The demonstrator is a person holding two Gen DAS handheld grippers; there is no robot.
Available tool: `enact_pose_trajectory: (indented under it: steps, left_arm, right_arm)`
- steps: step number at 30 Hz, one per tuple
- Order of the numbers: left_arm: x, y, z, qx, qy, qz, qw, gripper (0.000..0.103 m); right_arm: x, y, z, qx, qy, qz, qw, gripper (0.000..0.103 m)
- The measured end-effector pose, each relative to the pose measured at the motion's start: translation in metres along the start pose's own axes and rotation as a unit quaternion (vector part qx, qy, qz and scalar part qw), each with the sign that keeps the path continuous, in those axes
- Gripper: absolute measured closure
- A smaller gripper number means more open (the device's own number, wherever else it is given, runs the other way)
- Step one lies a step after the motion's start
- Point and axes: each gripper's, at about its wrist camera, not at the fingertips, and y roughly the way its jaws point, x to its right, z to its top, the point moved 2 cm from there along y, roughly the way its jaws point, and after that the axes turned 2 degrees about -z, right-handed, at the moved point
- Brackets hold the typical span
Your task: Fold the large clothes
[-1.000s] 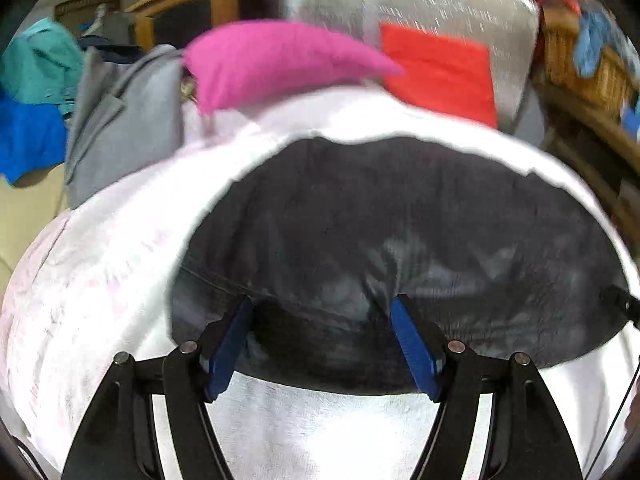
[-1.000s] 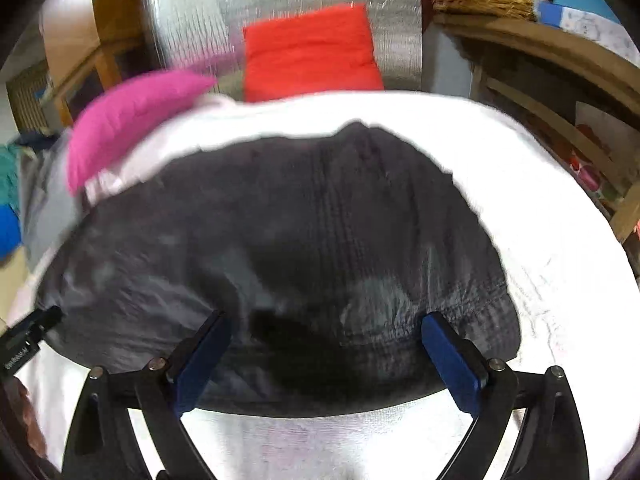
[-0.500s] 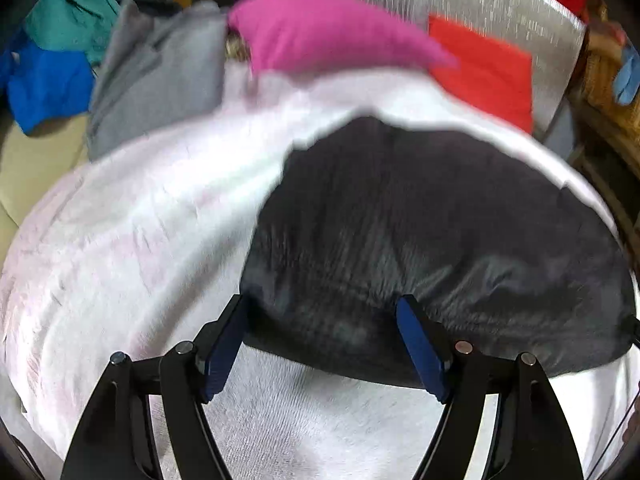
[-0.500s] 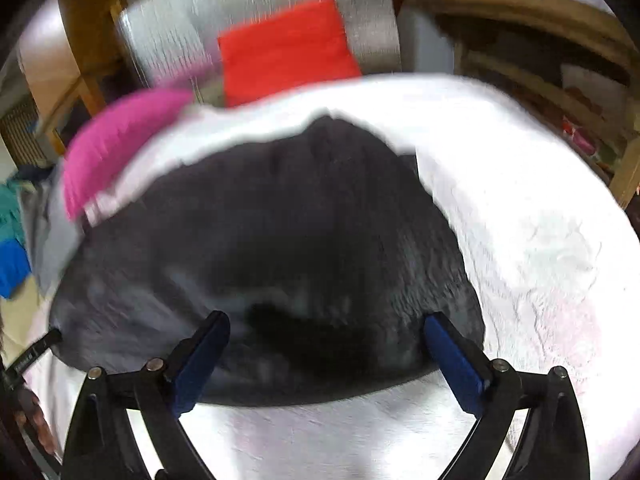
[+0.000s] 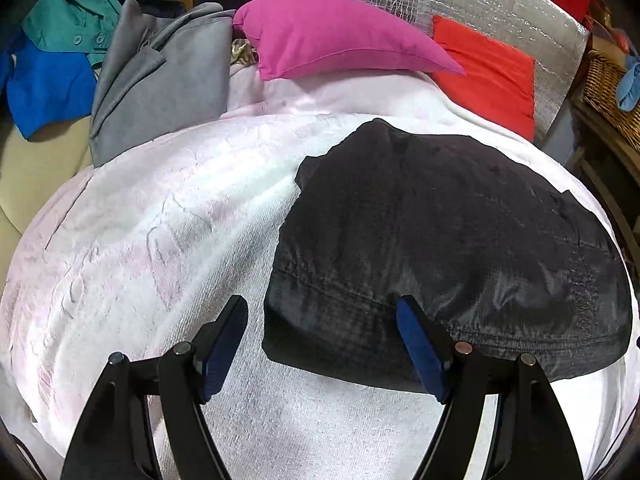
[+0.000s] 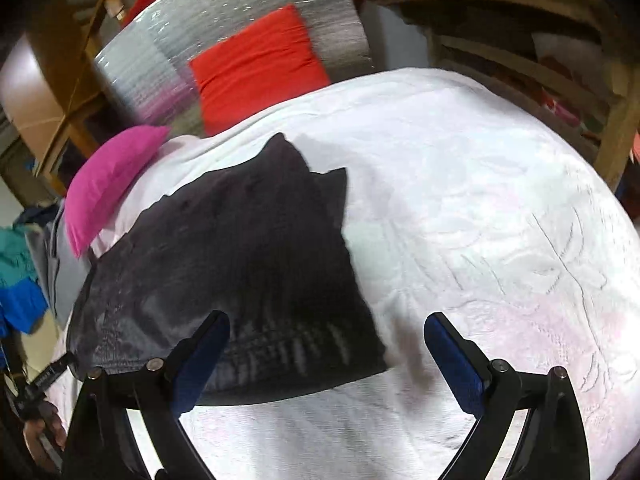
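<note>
A dark garment (image 5: 448, 248) lies flat on a white blanket (image 5: 160, 240), centre-right of the frame, likely spread for folding. Left gripper (image 5: 322, 354) and right gripper (image 6: 326, 360) hover at its near corners, jaws open, empty.

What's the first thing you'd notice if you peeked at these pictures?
A big dark garment lies spread on a white fluffy blanket, right in the middle. Behind it, at the blanket's far edge, sit a bright pink cushion and a red cushion against a shiny silver sheet. At the bottom, the left claw and right claw hang open at the garment's near corners.
</note>
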Motion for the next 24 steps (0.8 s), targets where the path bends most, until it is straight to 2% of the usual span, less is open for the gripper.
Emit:
enact_pose_trajectory:
  steps: [5, 9, 13, 18, 24]
  left_arm:
    - [-0.002, 0.0, 0.003, 0.0, 0.001, -0.001, 1.0, 0.026]
    - [-0.011, -0.006, 0.012, 0.011, -0.012, -0.017, 0.9997, 0.026]
    - [-0.029, 0.002, 0.029, -0.007, -0.038, -0.095, 0.9947, 0.026]
    - [-0.038, 0.033, 0.052, -0.056, -0.053, -0.194, 0.978, 0.026]
    - [-0.027, 0.071, 0.062, -0.101, -0.039, -0.219, 0.9697, 0.026]
  right_arm:
    - [0.006, 0.003, -0.001, -0.005, 0.004, -0.001, 1.0, 0.003]
    - [0.001, 0.008, 0.007, -0.007, 0.001, 0.017, 1.0, 0.003]
    - [0.005, 0.018, 0.013, -0.026, 0.021, 0.064, 0.997, 0.003]
    - [0.013, 0.047, 0.038, -0.055, 0.049, 0.111, 0.991, 0.003]
    - [0.006, 0.09, 0.058, -0.1, 0.056, 0.142, 0.983, 0.005]
